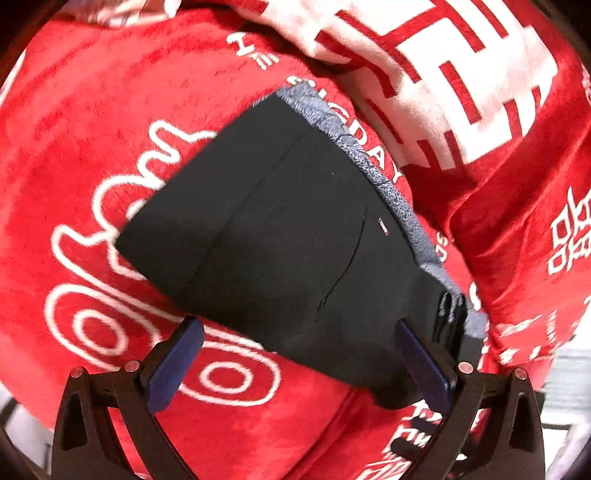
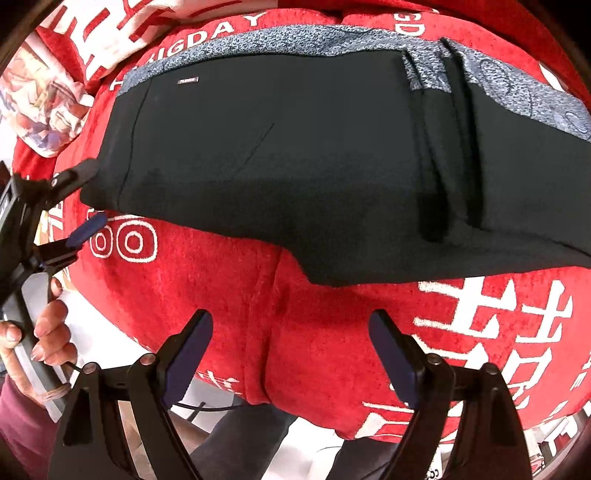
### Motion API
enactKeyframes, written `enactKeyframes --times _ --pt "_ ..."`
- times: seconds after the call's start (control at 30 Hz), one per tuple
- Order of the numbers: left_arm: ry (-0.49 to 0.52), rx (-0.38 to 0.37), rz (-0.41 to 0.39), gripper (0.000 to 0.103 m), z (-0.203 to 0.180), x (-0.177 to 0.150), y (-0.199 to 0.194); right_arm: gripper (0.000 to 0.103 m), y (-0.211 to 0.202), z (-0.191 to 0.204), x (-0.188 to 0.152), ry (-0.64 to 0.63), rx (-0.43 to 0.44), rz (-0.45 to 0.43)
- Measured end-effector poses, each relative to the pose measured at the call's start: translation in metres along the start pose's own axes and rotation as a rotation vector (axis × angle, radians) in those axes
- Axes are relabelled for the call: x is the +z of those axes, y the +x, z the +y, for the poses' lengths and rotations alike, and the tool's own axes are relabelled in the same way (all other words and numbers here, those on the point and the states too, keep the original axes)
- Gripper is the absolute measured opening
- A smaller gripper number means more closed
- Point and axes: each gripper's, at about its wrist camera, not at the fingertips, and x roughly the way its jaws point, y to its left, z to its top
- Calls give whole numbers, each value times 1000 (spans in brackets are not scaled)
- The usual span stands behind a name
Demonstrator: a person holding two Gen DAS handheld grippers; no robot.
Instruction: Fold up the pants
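The folded black pants are laid on the red blanket. Both the left gripper and right gripper are spread, empty. Only the right view shows the holding hand. "DAY" is legible on the blanket.

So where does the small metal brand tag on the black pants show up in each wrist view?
Left wrist view: the small metal brand tag sits right of centre, just inside the grey-blue textured waistband.
Right wrist view: the tag is upper left, just below the same waistband.
Shared landmark: the white "BIGDAY" lettering on the red blanket beside the waistband.
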Motion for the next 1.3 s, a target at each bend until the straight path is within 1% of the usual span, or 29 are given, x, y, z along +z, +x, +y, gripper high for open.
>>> enactKeyframes --times 0.1,0.2,0.27,0.43,0.6,0.67,0.7,0.73,0.8,0.83,0.87,0.9,0.97,1.0,1.03,1.07,1.1,1.13,1.17,1.2,1.23,1.27,1.3 --pt "-74 -46 -17 103 11 0 3 89 2 0 0 -6 1 7" --pt "-117 -94 -35 103 19 3 5 89 2 -1 0 -17 0 8" --pt "-117 -111 -45 103 19 5 6 89 4 -4 0 -12 -4 10" --pt "-95 -116 -58 103 16 7 9 89 7 -4 1 -4 -10 23" --pt "-120 -137 -75 103 19 6 7 89 8 0 2 -15 -12 28" --pt "-135 -196 -75 103 18 6 2 89 8 2 3 -15 -10 28" --pt "-131 -240 -86 103 14 6 -4 89 7 3 3 -17 -9 27" --pt "-110 -272 -106 103 8 5 -11 89 6 3 4 -18 -9 25" --pt "-66 -300 -130 103 0 5 -18 89 3 3 5 -22 -7 20" --pt "-56 -289 -134 103 -2 6 -15 89 2 3 5 -22 -6 18" --pt "-57 -261 -128 103 -2 8 -10 89 1 2 6 -22 -6 16" --pt "-77 -234 -115 103 2 11 -2 89 -1 2 6 -20 -3 11" --pt "-114 -206 -99 103 10 15 9 89 -5 1 9 -20 4 -1" --pt "-123 -183 -94 101 12 17 14 89 -9 1 11 -26 10 -7" --pt "-115 -171 -97 101 11 18 14 89 -11 1 13 -32 11 -10" --pt "-97 -141 -94 101 6 19 13 89 -15 3 17 -48 10 -20" --pt "-74 -94 -91 94 1 19 14 89 -19 4 21 -58 9 -31" --pt "-40 -32 -91 82 -5 18 14 89 -24 6 25 -67 8 -41" --pt "1 40 -95 73 -11 17 15 89 -31 7 34 -77 8 -60" --pt "59 123 -102 51 -18 15 15 89 -38 9 40 -81 10 -74" --pt "124 191 -102 42 -25 13 17 89 -44 11 47 -86 14 -88" --pt "169 221 -109 42 -31 11 17 89 -55 14 59 -95 25 -110" --pt "239 261 -133 41 -39 7 16 89 -62 18 67 -103 31 -124"
